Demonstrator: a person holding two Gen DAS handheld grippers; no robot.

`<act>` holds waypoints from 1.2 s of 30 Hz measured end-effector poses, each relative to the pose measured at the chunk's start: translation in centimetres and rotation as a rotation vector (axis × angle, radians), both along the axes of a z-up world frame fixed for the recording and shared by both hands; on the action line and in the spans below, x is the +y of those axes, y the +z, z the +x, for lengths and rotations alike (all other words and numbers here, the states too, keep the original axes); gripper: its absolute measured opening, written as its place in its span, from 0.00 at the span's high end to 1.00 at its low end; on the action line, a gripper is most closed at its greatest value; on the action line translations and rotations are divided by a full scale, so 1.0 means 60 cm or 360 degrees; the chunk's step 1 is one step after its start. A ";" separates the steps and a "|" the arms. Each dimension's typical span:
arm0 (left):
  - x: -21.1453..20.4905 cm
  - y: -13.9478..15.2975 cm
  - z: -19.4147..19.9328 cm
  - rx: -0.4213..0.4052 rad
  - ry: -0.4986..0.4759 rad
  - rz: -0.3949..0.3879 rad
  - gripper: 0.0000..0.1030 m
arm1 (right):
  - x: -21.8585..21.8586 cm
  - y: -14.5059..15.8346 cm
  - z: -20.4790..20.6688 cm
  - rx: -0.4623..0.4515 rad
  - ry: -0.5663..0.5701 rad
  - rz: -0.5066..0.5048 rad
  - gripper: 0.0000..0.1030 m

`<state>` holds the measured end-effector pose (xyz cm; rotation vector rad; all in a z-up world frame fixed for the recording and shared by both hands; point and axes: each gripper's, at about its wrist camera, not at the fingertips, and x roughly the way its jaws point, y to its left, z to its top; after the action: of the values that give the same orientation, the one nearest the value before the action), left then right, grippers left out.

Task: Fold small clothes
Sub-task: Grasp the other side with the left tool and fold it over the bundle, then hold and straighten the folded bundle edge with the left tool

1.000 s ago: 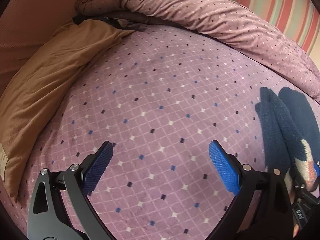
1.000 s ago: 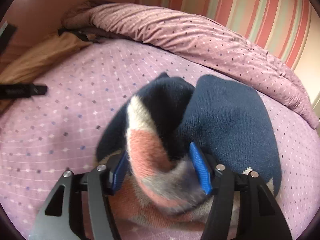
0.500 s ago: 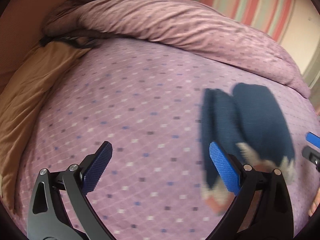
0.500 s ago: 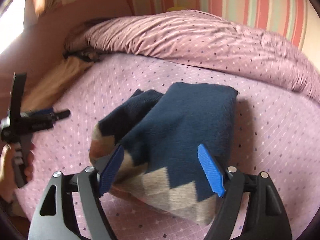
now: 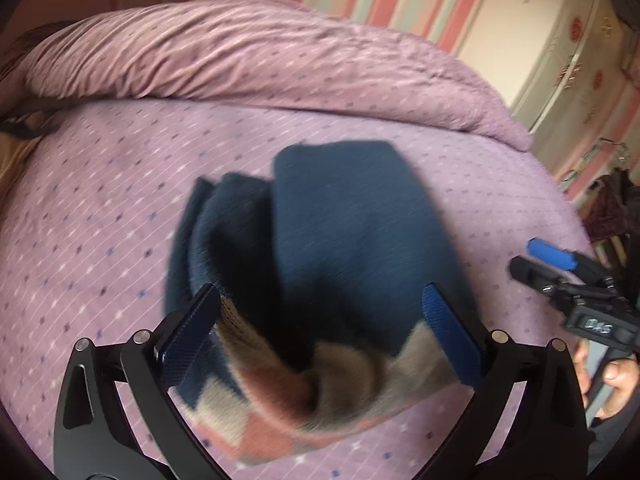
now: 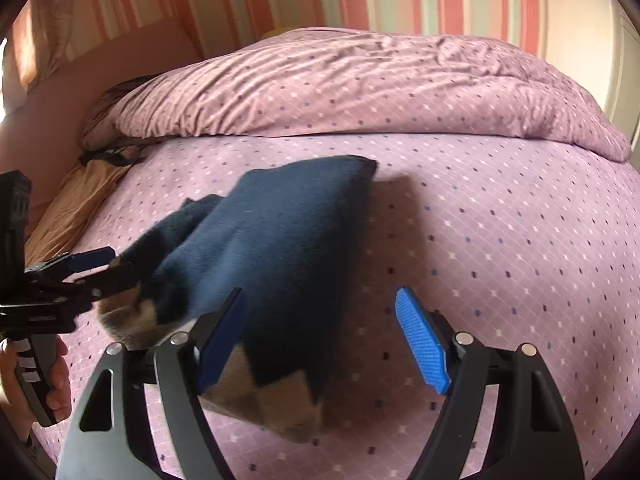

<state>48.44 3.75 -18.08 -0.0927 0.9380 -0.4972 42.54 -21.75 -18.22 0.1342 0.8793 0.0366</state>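
Having let go, right gripper wide apart beside the folded sweater; left gripper apart.

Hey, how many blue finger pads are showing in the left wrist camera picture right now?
3. Two are the left tool's own pads, either side of the folded navy garment. The third is on the right tool at the right edge; its other pad may be hidden.
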 end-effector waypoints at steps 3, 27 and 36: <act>-0.011 0.017 0.000 -0.0045 -0.0050 -0.0059 0.03 | -0.023 -0.005 -0.001 0.0017 -0.0051 0.0020 0.25; -0.010 -0.103 0.037 0.0455 -0.0023 -0.0151 0.79 | -0.074 -0.034 -0.009 0.0053 -0.0142 0.0019 0.25; -0.016 -0.012 -0.022 0.0034 0.0099 0.0067 0.85 | -0.052 -0.017 -0.007 0.0011 -0.0109 -0.0037 0.25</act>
<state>47.09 2.77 -18.81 -0.0890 0.9634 -0.4198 42.15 -24.89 -19.21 0.1430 0.8814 -0.0381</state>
